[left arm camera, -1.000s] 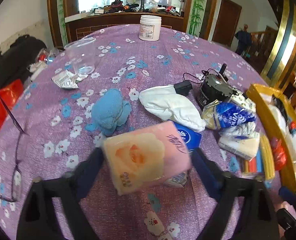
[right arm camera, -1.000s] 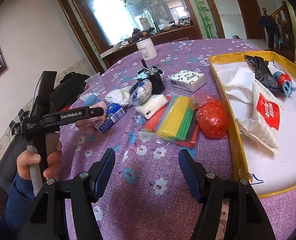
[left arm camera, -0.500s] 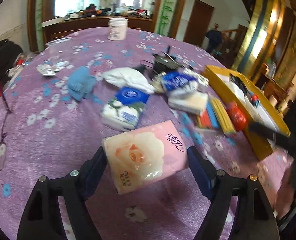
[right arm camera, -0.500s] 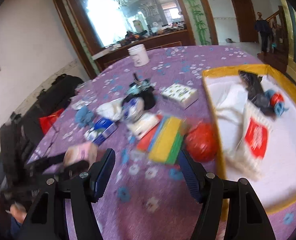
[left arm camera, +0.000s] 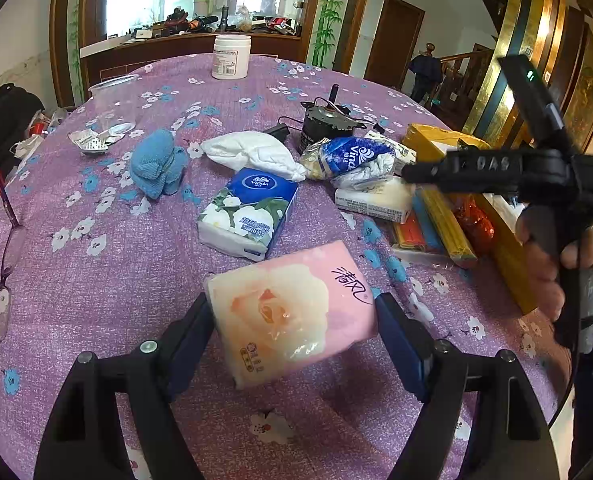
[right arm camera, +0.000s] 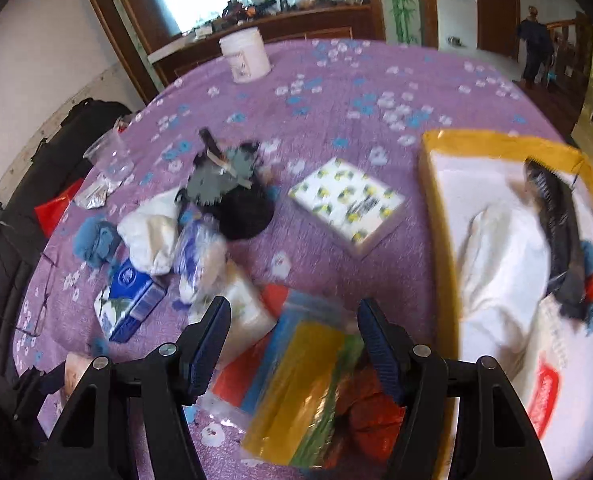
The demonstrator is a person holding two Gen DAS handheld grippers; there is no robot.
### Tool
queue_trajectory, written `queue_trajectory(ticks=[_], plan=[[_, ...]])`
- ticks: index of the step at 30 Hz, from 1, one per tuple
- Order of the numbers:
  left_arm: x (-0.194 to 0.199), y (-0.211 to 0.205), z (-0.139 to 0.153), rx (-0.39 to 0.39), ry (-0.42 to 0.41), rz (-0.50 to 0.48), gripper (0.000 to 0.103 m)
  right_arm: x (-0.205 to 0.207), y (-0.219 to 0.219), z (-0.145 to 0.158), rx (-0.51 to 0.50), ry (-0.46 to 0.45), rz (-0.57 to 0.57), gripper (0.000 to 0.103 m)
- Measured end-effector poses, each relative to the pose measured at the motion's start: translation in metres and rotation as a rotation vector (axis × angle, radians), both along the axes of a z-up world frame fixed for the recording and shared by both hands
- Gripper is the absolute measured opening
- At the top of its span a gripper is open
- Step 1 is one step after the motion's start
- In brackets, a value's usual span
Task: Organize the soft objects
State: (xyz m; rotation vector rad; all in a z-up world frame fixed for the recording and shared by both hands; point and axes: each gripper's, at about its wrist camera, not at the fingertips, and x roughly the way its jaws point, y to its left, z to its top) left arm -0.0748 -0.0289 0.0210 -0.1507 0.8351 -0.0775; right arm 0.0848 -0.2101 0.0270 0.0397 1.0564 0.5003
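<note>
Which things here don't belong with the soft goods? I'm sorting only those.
Three hard things sit among the packs: a small black motor with its cord behind the white cloth, folded glasses near the table's left edge, and an empty clear plastic cup beside crumpled foil.

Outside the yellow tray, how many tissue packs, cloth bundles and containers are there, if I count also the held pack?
Tissue packs: 5 (pink pack in the left tool, blue flowered pack, crumpled blue pack, white pack, lemon-print pack)
Cloth bundles: 2 (blue cloth, white cloth)
Containers: 2 (clear cup, white jar)
Total: 9
</note>
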Motion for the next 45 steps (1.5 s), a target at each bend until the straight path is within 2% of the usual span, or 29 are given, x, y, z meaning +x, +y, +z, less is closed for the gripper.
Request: queue_trajectory(ticks=[3,5,6,9,12,17,19,23,24,25,26,30,36,42,45], plan=[[0.0,0.004,0.0,-0.017,0.001,0.004,0.08,-0.022,0.005,-0.001,0.061,0.046,0.083,0.073],[0.0,0.006,0.0,-0.03,0.004,0.006,0.08,-0.041,0.009,0.002,0.162,0.105,0.178,0.073],[0.0,0.007,0.0,-0.036,0.005,0.008,0.08,-0.049,0.009,0.006,0.175,0.09,0.189,0.073],[0.0,0.008,-0.001,-0.048,0.008,0.01,0.08,-0.068,-0.002,0.025,0.143,-0.023,0.156,0.073],[-0.001,0.008,-0.001,-0.045,0.01,0.011,0.08,-0.08,-0.012,0.026,0.126,-0.028,0.183,0.073],[-0.001,0.008,-0.001,-0.048,0.01,0.009,0.08,-0.097,-0.029,0.007,0.071,-0.007,0.204,0.073],[0.0,0.008,-0.001,-0.045,0.01,0.009,0.08,-0.104,-0.028,0.004,0.011,-0.062,0.209,0.07],[0.001,0.005,-0.002,-0.031,0.013,0.008,0.08,-0.109,-0.021,-0.003,-0.087,-0.107,0.189,0.07],[0.001,0.005,-0.003,-0.03,0.014,0.008,0.08,-0.11,-0.019,-0.003,-0.103,-0.118,0.192,0.065],[0.001,0.005,-0.003,-0.031,0.015,0.009,0.08,-0.109,-0.017,-0.005,-0.121,-0.123,0.196,0.055],[0.001,0.006,-0.003,-0.033,0.016,0.01,0.08,-0.109,-0.015,-0.009,-0.131,-0.109,0.206,0.053],[0.002,0.006,-0.002,-0.036,0.017,0.011,0.08,-0.108,-0.011,-0.011,-0.144,-0.121,0.216,0.048],[0.001,0.005,-0.002,-0.035,0.014,0.014,0.08,-0.111,-0.003,-0.011,-0.159,-0.137,0.232,0.049],[0.0,0.005,-0.002,-0.035,0.011,0.014,0.08,-0.117,-0.004,-0.014,-0.153,-0.156,0.225,0.043],[0.0,0.006,-0.002,-0.036,0.011,0.013,0.08,-0.121,0.0,-0.013,-0.174,-0.181,0.223,0.043]])
